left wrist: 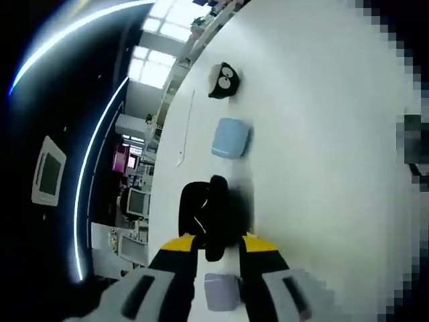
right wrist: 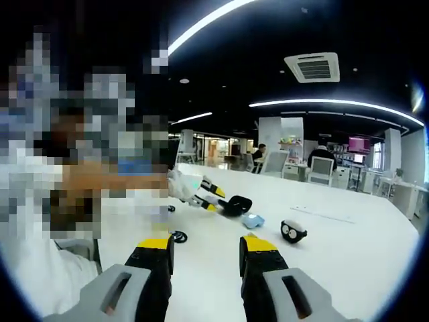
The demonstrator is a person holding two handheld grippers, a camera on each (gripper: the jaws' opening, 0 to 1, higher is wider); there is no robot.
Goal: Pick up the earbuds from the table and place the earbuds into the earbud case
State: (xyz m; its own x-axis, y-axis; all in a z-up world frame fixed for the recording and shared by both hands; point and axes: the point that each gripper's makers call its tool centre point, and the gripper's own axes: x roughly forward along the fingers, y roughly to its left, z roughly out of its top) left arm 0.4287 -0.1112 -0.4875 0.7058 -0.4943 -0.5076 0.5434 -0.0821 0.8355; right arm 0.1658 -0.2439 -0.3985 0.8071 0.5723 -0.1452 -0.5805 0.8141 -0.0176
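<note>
My left hand-held gripper (left wrist: 216, 251) is clamped on a black item (left wrist: 213, 216), likely the earbud case; my right hand-held gripper (right wrist: 204, 258) hangs with jaws apart, holding nothing, above the table (right wrist: 348, 261). The earbuds, which may be the small dark ring (right wrist: 178, 236), lie well apart from the case. Risk: the small earbud slips from the wide jaws or skids on the table, and the case could twist in the left grip.

White table (left wrist: 322, 168), light-blue case (left wrist: 230, 138), yellow-banded black tongs (left wrist: 218, 249).

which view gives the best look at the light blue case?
Left gripper view. The light blue case lies close ahead on the white table, its rounded outline plain, beyond the black object between that gripper's jaws. In the right gripper view the case is a small, distant patch near the other gripper.
</note>
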